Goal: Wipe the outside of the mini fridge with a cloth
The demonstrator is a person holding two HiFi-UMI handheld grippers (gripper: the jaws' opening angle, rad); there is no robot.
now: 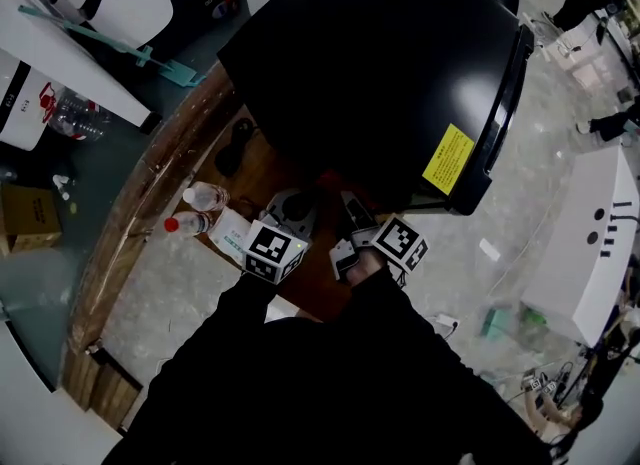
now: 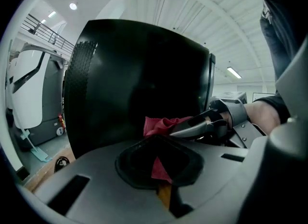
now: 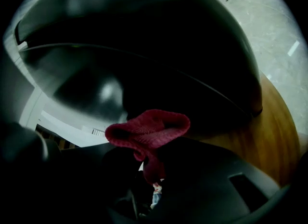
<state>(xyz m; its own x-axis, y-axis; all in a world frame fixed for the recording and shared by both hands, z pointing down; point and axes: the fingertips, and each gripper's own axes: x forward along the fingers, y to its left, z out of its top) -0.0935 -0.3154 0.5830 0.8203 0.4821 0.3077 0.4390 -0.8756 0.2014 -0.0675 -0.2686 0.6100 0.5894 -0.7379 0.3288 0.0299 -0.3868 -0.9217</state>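
Pinching the red cloth (image 3: 147, 131) in the closed jaws of the right hand-held gripper (image 3: 150, 167), a loose fold bulging out toward the black mini fridge (image 1: 380, 73). Held low against the fridge's near side wall, though actual contact is hard to confirm. Left hand-held gripper (image 2: 161, 170) pressed together as well, with a small red corner, apparently of the same cloth, caught in the seam. Mini fridge set on a round wooden worktop (image 1: 150, 193), its yellow label (image 1: 449, 159) on the side at the person's right.

Likely trouble:
- Tugging one small cloth from two grips and pulling it out of one of them.
- Rubbing hard jaw tips, not fabric, along the glossy wall, with so little fold sticking out.
- Leaning in too hard and sliding the fridge across the wood.

Around the work:
- Two bottles (image 1: 205, 196) and a white pack (image 1: 232, 236) lying just beside the left hand-held gripper, easy to knock in a wide sweep.
- Dark object (image 1: 235, 148), too dim to name, lying near the fridge's foot and in the way of wiping low on that side.
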